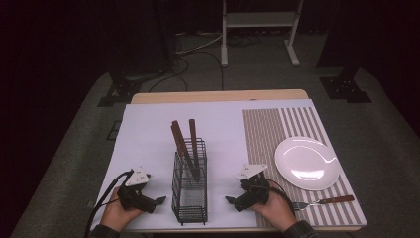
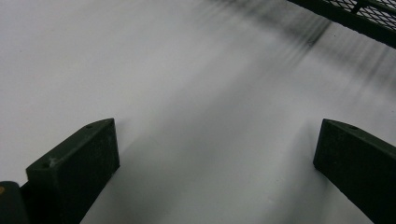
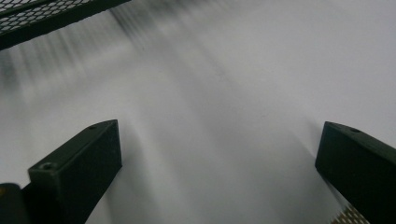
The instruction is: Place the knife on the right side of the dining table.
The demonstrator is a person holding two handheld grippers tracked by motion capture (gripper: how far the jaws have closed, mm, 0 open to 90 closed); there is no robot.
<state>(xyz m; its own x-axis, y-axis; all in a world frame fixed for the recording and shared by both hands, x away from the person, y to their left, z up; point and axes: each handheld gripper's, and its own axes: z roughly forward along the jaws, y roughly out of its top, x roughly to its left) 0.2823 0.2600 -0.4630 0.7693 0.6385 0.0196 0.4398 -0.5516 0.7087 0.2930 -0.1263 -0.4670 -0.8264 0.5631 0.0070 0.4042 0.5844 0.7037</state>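
A black wire-mesh caddy [image 1: 189,187] stands near the table's front edge with three wooden-handled utensils [image 1: 184,144] sticking up out of it. My left gripper [image 1: 157,202] rests on the white mat just left of the caddy, open, with nothing between its jaws [image 2: 217,158]. To the caddy's right my right gripper [image 1: 232,201] sits low on the mat, also open and empty [image 3: 219,158]. The caddy's mesh base [image 2: 345,16] crosses the top right corner of the left gripper view. In the right gripper view the mesh base [image 3: 51,18] crosses the top left.
A white plate [image 1: 307,162] lies on a striped placemat [image 1: 267,134] at the right. A wooden-handled fork [image 1: 324,201] lies in front of the plate, close to my right hand. A white mat [image 1: 148,129] covers the left and middle of the table.
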